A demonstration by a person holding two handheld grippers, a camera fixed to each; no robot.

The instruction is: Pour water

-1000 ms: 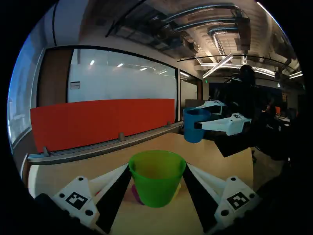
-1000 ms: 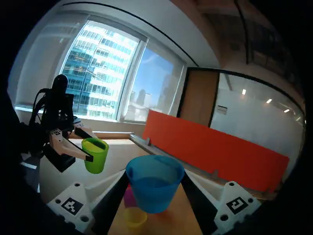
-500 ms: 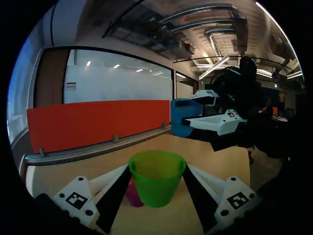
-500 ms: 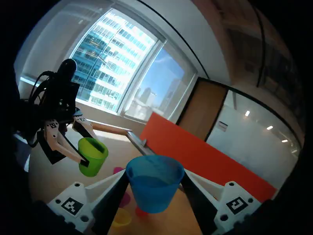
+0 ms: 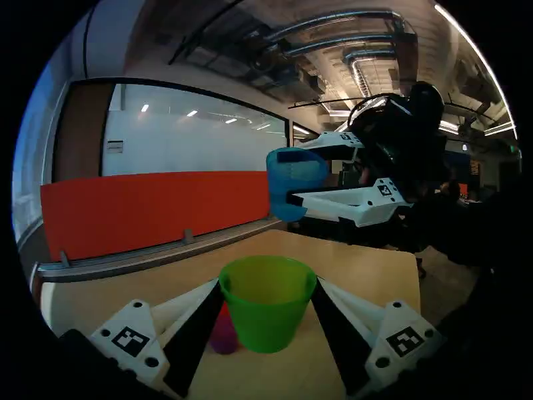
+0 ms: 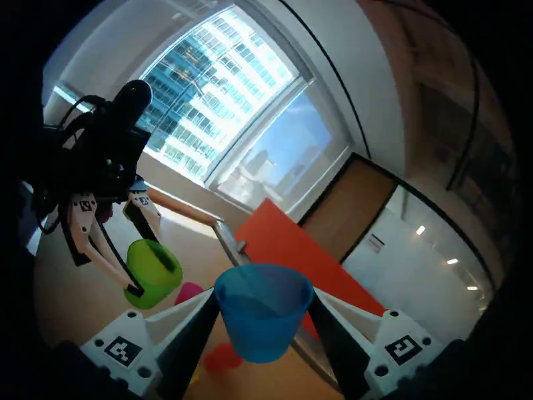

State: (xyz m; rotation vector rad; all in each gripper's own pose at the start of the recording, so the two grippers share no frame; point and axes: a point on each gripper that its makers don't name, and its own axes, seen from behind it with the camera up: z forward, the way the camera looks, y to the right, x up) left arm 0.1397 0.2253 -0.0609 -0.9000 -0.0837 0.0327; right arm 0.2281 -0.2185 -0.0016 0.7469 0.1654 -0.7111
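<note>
My left gripper (image 5: 266, 313) is shut on a green cup (image 5: 267, 310), held upright above the wooden table (image 5: 360, 267). In the left gripper view the blue cup (image 5: 293, 190) hangs higher up and to the right, tilted toward me, held by the right gripper (image 5: 333, 177). In the right gripper view my right gripper (image 6: 263, 320) is shut on the blue cup (image 6: 263, 313), which holds water. The green cup (image 6: 153, 272) appears there at lower left, clamped by the left gripper (image 6: 136, 257), below and left of the blue cup.
A purple cup (image 5: 223, 335) stands on the table behind the green one. In the right gripper view a pink cup (image 6: 188, 292) and a red cup (image 6: 223, 359) sit on the table (image 6: 80, 293). An orange partition (image 5: 153, 207) and rail border the table's far edge.
The right gripper has risen and tilted with the blue cup, bringing it closer above the green cup. The left gripper has held nearly still.
</note>
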